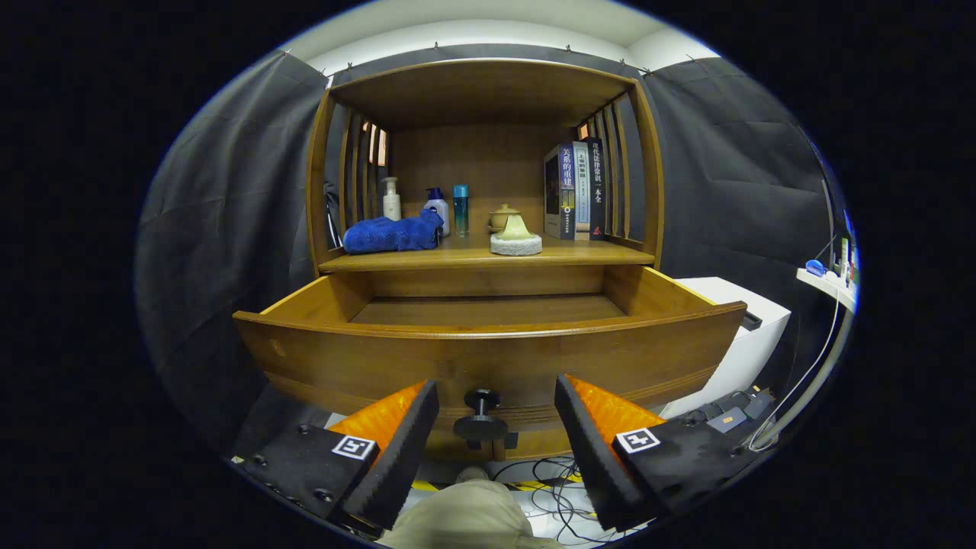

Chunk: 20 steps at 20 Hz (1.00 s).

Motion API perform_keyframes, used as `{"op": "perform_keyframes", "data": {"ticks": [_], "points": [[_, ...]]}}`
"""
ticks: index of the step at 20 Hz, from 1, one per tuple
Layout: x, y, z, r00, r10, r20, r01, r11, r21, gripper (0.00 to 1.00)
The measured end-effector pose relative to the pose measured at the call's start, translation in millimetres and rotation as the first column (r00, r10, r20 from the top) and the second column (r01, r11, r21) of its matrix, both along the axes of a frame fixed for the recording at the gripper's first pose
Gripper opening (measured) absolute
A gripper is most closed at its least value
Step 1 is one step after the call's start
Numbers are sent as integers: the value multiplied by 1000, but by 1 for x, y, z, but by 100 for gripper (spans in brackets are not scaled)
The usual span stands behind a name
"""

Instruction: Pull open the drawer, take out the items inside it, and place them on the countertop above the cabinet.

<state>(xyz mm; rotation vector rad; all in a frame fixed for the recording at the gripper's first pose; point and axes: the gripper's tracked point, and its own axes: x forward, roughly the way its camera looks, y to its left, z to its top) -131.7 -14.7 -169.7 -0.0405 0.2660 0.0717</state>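
Wooden cabinet [488, 191], drawer [488, 343] pulled open, towel [393, 234] on countertop [488, 257], claw [496, 415] released around knob [481, 415]

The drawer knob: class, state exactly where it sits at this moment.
In the gripper view, the drawer knob sticks out from the middle of the open drawer's front panel, in the gap between the open gripper's two fingers, touching neither.
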Motion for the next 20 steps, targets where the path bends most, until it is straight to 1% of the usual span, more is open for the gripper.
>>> {"op": "perform_keyframes", "data": {"ticks": [6, 11, 20], "points": [[14, 4, -6, 1000, 1, -9, -1, 1000, -23, 99], [19, 3, -11, 1000, -22, -14, 21, 998, -53, 98], [34, 2, -10, 1000, -8, -9, 8, 999, -47, 99]]}}
